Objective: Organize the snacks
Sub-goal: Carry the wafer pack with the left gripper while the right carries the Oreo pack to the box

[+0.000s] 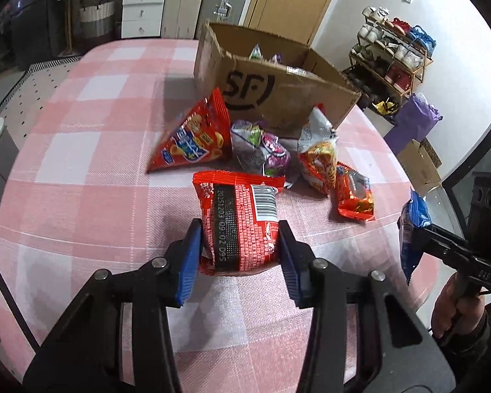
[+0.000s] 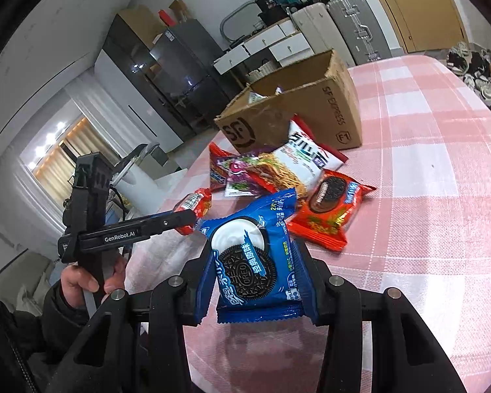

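Observation:
My left gripper (image 1: pixel 239 226) is shut on a red snack packet (image 1: pixel 242 203), which it holds just above the pink checked tablecloth (image 1: pixel 98 131). My right gripper (image 2: pixel 254 247) is shut on a blue Oreo packet (image 2: pixel 252 262), also held off the table. Beyond both lies a pile of snacks: a red triangular bag (image 1: pixel 193 140), a purple packet (image 1: pixel 268 154), a noodle packet (image 2: pixel 301 160) and a red cookie packet (image 2: pixel 330 213). Behind the pile stands an open cardboard box (image 1: pixel 278 98) with a few packets inside.
The table's right edge drops off near a shoe rack (image 1: pixel 392 59), a purple bag (image 1: pixel 412 121) and a carton on the floor (image 1: pixel 419 163). White drawers (image 1: pixel 140 9) and suitcases stand past the far edge. A person's hand (image 2: pixel 81 278) grips the left tool.

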Action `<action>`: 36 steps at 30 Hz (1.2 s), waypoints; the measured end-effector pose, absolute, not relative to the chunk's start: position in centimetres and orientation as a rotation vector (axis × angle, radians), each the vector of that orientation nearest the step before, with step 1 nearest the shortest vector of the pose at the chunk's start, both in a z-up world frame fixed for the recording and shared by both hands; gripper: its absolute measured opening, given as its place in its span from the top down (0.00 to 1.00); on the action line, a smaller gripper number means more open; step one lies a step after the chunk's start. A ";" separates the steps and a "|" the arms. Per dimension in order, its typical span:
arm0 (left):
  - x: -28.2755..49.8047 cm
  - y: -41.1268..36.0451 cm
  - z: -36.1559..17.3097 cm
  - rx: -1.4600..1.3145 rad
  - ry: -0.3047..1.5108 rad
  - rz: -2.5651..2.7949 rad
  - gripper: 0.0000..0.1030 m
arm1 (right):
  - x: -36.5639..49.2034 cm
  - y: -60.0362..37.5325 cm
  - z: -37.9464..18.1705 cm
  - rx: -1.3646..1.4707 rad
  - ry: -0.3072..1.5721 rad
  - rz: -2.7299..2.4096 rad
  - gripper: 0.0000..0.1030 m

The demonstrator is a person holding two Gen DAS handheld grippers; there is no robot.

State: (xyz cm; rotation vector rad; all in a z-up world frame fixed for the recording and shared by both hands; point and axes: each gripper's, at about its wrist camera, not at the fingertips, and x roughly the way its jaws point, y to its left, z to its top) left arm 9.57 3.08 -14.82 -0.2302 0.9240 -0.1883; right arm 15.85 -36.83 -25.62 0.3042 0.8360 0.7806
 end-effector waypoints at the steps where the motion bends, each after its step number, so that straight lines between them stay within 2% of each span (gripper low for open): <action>1: 9.3 3.3 -14.5 -0.230 0.917 -0.191 0.60 | 15.7 -36.7 -25.4 0.301 0.829 0.780 0.56; 24: 8.6 5.0 -4.7 -0.208 0.725 -0.266 0.60 | 16.0 -35.2 -16.4 0.221 0.605 0.763 0.56; 36: 13.9 5.1 -0.7 -0.160 0.713 -0.266 0.60 | 21.3 -33.7 -11.3 0.152 0.539 0.757 0.56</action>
